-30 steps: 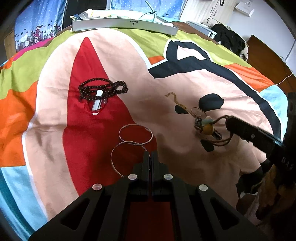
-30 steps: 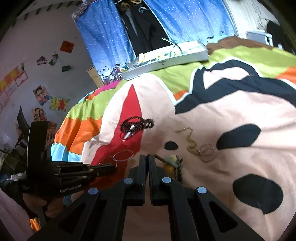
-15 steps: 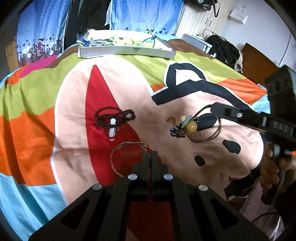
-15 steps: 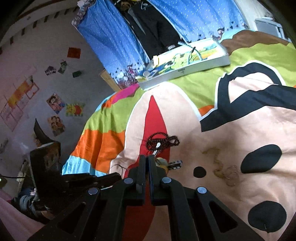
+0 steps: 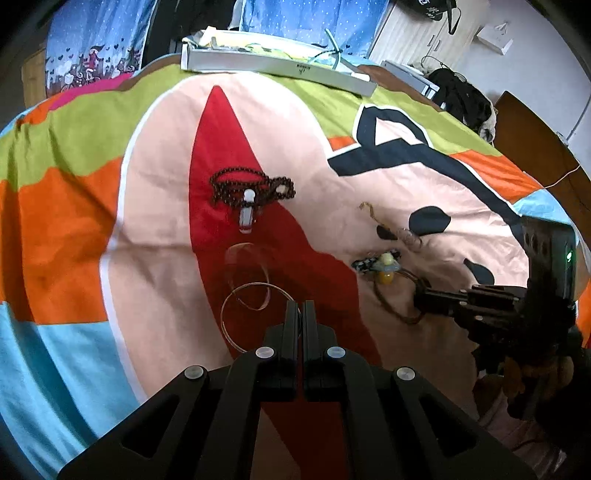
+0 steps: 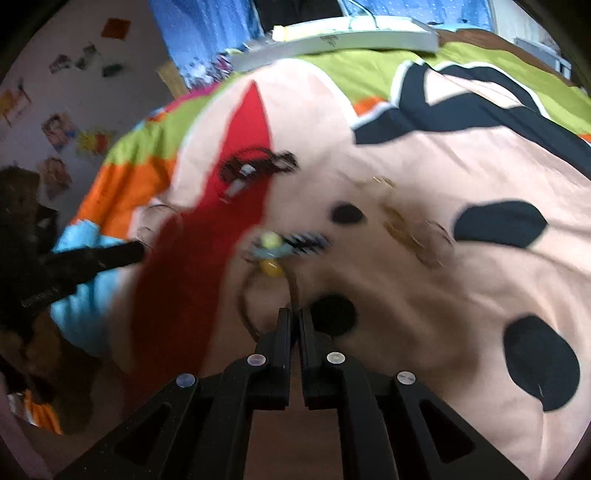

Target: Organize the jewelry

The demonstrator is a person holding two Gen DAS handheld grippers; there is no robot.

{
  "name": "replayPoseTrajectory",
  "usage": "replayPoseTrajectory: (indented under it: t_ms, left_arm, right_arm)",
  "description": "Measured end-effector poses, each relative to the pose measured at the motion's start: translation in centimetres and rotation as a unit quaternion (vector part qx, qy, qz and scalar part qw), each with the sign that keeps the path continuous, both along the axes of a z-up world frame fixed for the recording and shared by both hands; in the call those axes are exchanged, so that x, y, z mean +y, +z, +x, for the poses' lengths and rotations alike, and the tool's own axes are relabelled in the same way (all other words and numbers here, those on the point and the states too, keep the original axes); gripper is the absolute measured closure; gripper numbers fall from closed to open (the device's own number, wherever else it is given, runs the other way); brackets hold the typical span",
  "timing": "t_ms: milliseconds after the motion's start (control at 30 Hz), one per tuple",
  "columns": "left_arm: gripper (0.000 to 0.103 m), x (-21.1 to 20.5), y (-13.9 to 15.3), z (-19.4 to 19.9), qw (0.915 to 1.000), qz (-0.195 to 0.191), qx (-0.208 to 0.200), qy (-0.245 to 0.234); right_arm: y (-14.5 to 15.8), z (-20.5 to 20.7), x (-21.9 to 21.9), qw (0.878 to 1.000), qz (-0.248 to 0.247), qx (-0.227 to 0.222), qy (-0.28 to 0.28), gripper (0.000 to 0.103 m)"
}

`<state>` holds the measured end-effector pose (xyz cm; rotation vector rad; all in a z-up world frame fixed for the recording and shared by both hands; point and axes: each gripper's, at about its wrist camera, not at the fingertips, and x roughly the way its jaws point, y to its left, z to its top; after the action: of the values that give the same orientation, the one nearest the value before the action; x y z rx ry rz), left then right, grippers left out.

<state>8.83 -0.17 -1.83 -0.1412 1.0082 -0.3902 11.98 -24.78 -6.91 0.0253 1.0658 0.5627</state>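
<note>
Left wrist view: mounted behind the left gripper, looking forward and down along its jaws across the bed's patterned bedspread toward the curtain and the flat box at the far edge; close to the fabric; sharp. Right wrist view: mounted behind the right gripper, same general heading, set further right, near the fabric; motion-blurred. Shared ground: the dark bead necklace, the cord pendant, the thin chain, the flat box. Each view holds the other gripper at its edge.
</note>
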Motion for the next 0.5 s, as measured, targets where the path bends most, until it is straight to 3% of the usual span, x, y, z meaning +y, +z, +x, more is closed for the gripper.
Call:
replayPoseTrajectory:
  t_ms: [167,233,300,500]
  left_arm:
    - [0.103,-0.4,-1.0,0.4,0.9999,-0.007,-0.004,-0.014]
    - [0.103,-0.6,-1.6,0.6,0.9998,-0.006,0.001,-0.018]
    - [0.103,-0.7,-2.2,0.8,0.9998,-0.007,0.008,-0.018]
    - [0.103,-0.2,-3.2,1.0,0.9997,-0.007,0.022,-0.008]
  right_arm:
    - [0.4,0.6,-1.1,1.0,0.006,-0.019,-0.021,0.097]
    - [0.8,0.8,-0.9,0.999,0.005,-0.031,-0.017,0.083]
    - [1.2,1.1,-0.5,0.999,0.006,-0.045,-0.008,0.06]
    - [1.0,2.2,2.7,0.997,-0.025,-0.072,0.034,0.058]
